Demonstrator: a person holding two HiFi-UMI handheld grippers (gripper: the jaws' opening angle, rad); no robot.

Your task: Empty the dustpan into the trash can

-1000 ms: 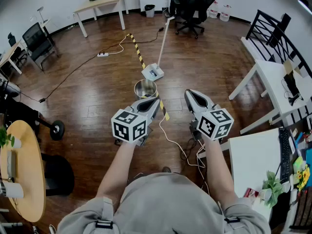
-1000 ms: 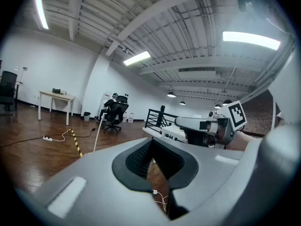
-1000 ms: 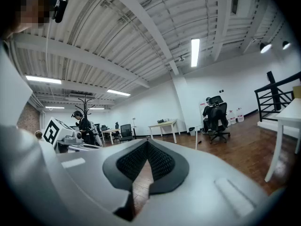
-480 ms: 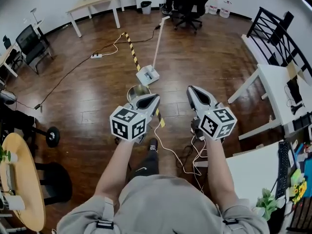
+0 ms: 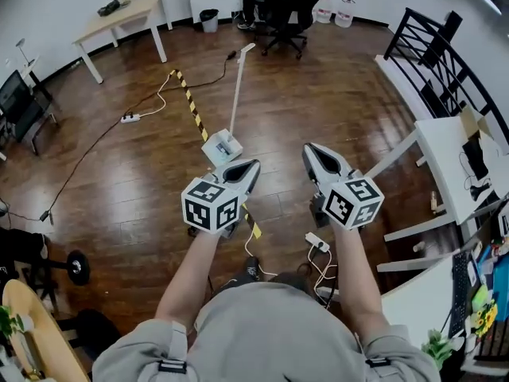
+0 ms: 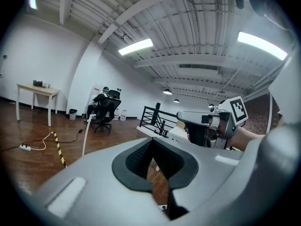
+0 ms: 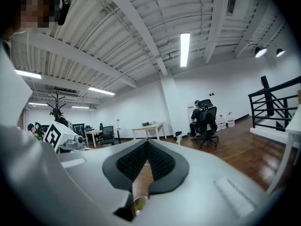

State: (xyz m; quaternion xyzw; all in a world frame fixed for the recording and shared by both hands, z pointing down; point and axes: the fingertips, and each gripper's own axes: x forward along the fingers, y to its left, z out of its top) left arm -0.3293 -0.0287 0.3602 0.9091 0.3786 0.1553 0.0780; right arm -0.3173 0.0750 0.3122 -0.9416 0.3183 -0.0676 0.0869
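On the wooden floor (image 5: 342, 110) the dustpan (image 5: 222, 147) is the largest of the task's things. Its white pan sits at frame centre in the head view, and its long handle (image 5: 237, 86) runs up and slightly right toward the upper middle, so the long axis points away from the person. The pan lies just up and left of the left gripper (image 5: 251, 166), which makes that hand the nearer one. The right gripper (image 5: 310, 152) is well to the pan's right.

Both grippers are pressed together and pinch nothing. In each gripper view only bare floor shows past the pads.

Whether the pan holds any sweepings I cannot tell. A rounded metal rim (image 7: 138, 204) shows low in the right gripper view (possibly the trash can). The head view shows no such can, which may be hidden behind the left gripper. A small black bin (image 5: 209, 18) stands far off at upper left, its contents too small to judge.
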